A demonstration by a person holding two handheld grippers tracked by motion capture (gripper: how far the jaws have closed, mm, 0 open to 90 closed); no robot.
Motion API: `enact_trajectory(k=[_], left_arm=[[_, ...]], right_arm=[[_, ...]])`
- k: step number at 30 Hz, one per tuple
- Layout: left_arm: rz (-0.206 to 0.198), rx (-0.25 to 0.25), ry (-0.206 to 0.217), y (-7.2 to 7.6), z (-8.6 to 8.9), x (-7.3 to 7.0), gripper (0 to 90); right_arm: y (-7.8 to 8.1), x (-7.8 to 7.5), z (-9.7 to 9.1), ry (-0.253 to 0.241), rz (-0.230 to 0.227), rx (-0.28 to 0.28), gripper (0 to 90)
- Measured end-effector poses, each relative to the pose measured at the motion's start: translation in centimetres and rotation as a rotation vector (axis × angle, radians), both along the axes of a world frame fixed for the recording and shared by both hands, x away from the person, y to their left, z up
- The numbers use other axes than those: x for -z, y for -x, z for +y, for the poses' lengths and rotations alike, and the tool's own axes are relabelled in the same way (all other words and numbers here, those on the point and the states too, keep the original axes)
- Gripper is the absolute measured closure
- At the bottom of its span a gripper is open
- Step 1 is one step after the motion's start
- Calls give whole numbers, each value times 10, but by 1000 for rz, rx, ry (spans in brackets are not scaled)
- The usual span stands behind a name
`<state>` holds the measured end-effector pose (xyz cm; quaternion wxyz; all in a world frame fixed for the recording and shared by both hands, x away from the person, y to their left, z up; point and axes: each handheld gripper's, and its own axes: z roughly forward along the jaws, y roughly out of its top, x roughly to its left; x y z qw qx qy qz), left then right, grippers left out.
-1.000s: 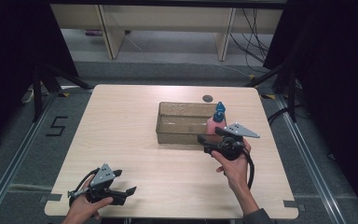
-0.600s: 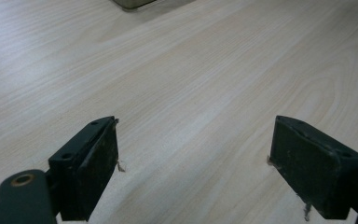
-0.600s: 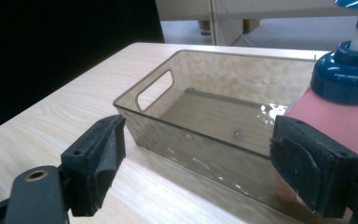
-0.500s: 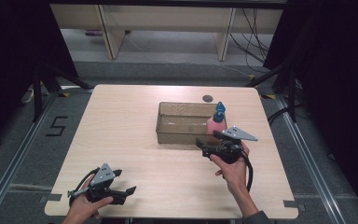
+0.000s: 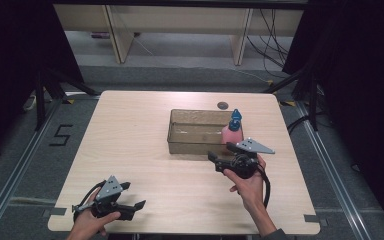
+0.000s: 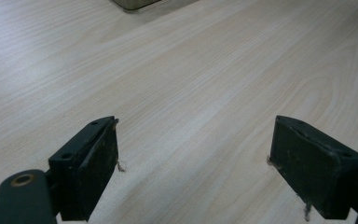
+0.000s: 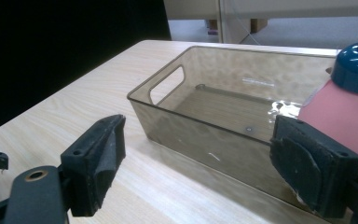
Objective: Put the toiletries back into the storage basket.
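Just beyond the wide-open right tongs (image 7: pixel 193 158), empty bin (image 7: pixel 223 126) with pink bottle (image 7: pixel 345 116) at its corner

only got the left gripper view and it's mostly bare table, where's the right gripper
observer: the right gripper is by the front wall of the bin, near its right end, jaws open with nothing between them.
operator: anything there to grab
observer: a pink bottle stands upright at the bin's right end. I can't tell whether it is inside or just beside it.
operator: anything else in there
observer: no, the rest of its floor is bare in the right gripper view.
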<state>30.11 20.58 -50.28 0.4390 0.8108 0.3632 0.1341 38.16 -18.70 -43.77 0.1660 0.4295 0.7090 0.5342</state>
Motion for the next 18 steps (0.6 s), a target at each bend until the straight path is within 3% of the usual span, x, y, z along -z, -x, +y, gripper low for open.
enact_trajectory(k=[3,6,8,9,10,12,13,14,16,18], left_arm=[[-3,5,5,-1,1,0,147],[-6,-2,9,-1,1,1,147],[0,-3,-6,-1,1,0,147],[0,-2,-6,-1,1,0,147],[-1,-1,0,-1,1,0,147],[-1,3,4,-1,1,1,147],[-1,-1,2,-1,1,1,147],[2,-7,1,0,1,0,147],[-2,6,7,-1,1,1,147],[0,3,5,0,1,0,147]], right_arm=[[3,2,3,-17,-10,13,189],[3,3,2,4,-11,-7,189],[7,3,4,-9,35,5,189],[5,4,4,-6,7,-9,189],[5,5,3,17,7,-7,189],[7,5,4,-9,7,-20,189],[8,5,5,-13,13,-5,189],[7,6,4,-3,-3,-25,190],[9,5,4,-5,23,-23,190],[9,7,5,5,-8,-30,190]])
